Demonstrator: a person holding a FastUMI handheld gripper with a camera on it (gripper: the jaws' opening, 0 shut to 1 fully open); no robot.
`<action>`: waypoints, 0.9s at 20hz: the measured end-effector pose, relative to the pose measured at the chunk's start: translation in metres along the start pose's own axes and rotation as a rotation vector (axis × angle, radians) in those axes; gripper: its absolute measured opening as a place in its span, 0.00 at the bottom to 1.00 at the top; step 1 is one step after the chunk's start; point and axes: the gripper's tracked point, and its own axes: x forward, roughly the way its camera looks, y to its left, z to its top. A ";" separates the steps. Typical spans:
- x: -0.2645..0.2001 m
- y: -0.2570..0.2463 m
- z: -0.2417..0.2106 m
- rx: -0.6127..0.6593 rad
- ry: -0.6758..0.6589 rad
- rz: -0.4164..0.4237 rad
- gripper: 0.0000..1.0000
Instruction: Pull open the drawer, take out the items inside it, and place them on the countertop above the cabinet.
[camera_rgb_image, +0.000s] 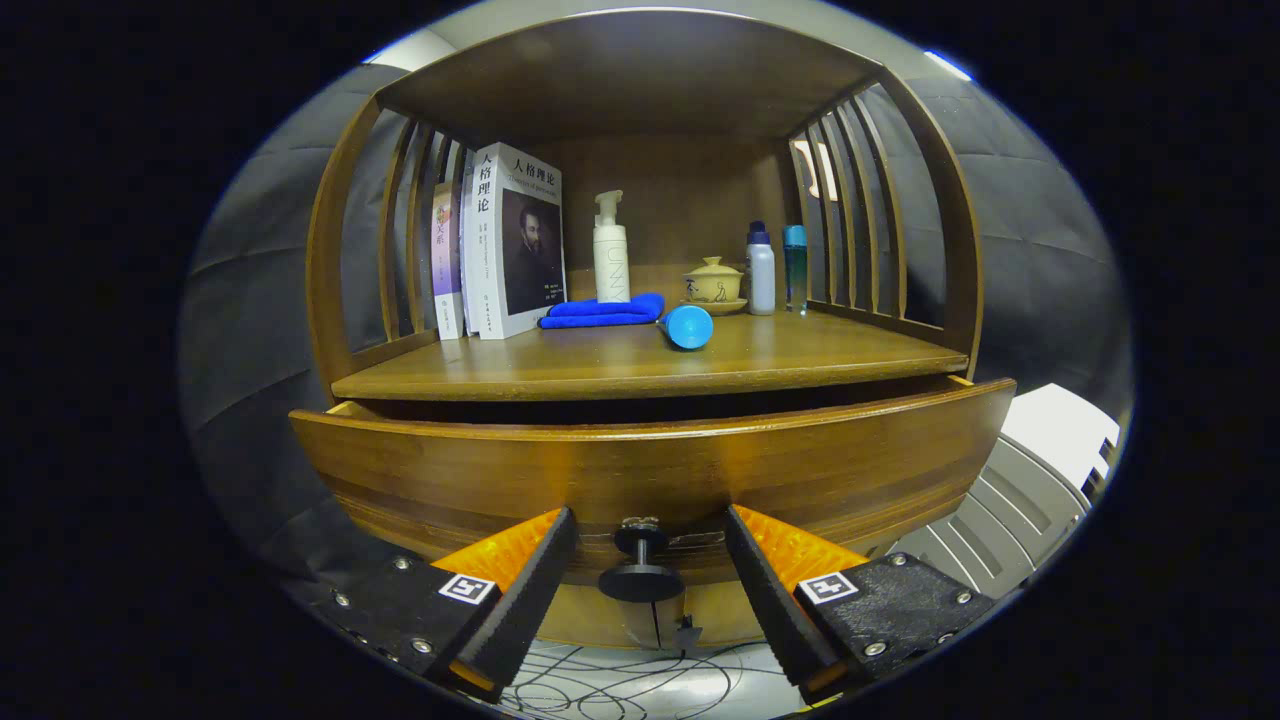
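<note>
Step in hand: pulling the curved dark-wood drawer (650, 470) open; it stands out a little from the wooden cabinet, a dark gap showing under the brown wooden countertop (640, 365).
Gripper (650, 570): fingers spread wide, touching nothing; the small black round knob (641, 570) sits between them, apart from both.
Drawer contents: hidden behind the front panel; I cannot tell what lies inside.
Next move: probably close on the knob and draw it further out, or rise over the front edge to reach in.
Edges: the drawer's top rim lies just below the countertop lip, so the opening is narrow.
Open room: bare front strip of countertop, ahead of the folded blue cloth (602, 311) and the blue plastic cup lying on its side (688, 327).
</note>
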 end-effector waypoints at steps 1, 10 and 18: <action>0.004 -0.001 0.001 -0.004 -0.004 0.001 0.95; 0.033 -0.001 0.008 0.034 0.007 0.000 0.94; -0.009 -0.028 0.045 0.043 -0.084 -0.067 0.94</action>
